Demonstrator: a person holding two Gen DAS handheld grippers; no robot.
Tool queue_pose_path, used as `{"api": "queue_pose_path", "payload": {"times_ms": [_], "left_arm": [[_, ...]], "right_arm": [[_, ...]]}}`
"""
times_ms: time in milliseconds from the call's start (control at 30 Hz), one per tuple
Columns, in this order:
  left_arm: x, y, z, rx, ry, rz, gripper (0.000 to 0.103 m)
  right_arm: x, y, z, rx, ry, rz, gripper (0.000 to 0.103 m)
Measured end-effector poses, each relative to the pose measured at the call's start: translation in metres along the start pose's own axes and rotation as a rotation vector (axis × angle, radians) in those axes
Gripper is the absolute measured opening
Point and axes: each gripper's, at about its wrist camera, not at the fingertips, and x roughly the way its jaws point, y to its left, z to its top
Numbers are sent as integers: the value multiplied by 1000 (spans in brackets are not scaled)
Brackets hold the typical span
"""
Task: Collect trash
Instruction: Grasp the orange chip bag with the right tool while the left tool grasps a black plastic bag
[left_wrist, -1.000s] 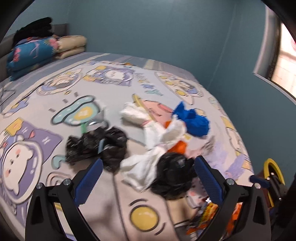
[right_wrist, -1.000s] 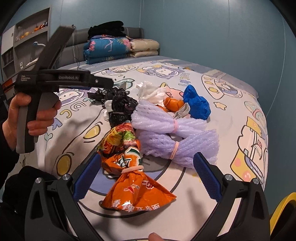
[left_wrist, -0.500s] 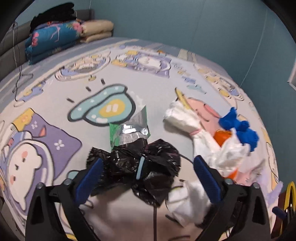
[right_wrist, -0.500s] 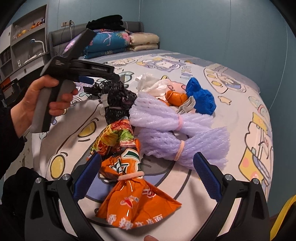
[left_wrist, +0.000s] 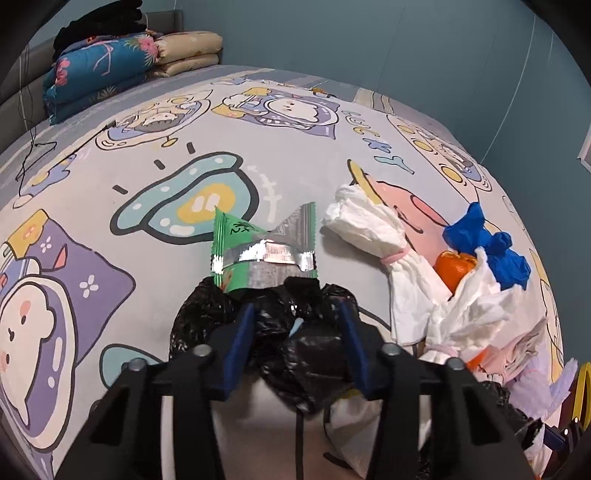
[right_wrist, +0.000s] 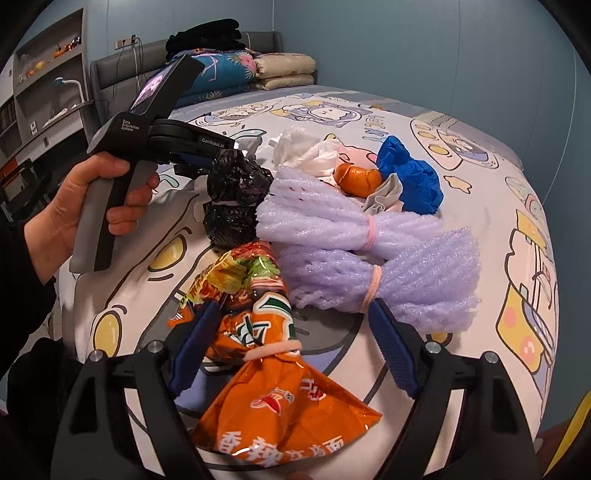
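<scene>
A heap of trash lies on the cartoon-print bed. My left gripper (left_wrist: 297, 317) is shut on a crumpled black plastic bag (left_wrist: 295, 354); it also shows in the right wrist view (right_wrist: 232, 199). A green and silver wrapper (left_wrist: 262, 251) lies just beyond it. My right gripper (right_wrist: 291, 325) is open, its fingers on either side of an orange snack bag (right_wrist: 280, 398) tied with a pink band. Purple foam netting (right_wrist: 362, 258) lies just past it. White tissue (left_wrist: 369, 229), an orange (left_wrist: 454, 269) and a blue bag (left_wrist: 487, 243) lie to the right.
Folded blankets and pillows (left_wrist: 110, 70) are stacked at the head of the bed. Shelves (right_wrist: 40, 81) stand at the left. The blue wall runs behind the bed. The bed edge drops off at the right, with a yellow object (left_wrist: 581, 391) below.
My left gripper moved left and forward from the white and black heap onto the black bag and closed on it. The right gripper crept forward over the orange snack bag.
</scene>
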Motion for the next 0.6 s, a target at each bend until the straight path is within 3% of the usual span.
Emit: {"api": "queue_pose_path", "payload": {"times_ms": [300,400,533,600], "left_arm": [[-14,8,-24,-26,12,-51,36],[-14,6,-29,-10,22,-47,36],[-12,6,-28,-21,16,-57,18],[-14,5,-29,-27,6,-61,13]], "right_arm": [[0,1,-5,3,28,9,71],[4,0,-5,28,56,38,62],[2,-1,-4,41,63,73,40],[-1,0,-4,39,60,77,37]]}}
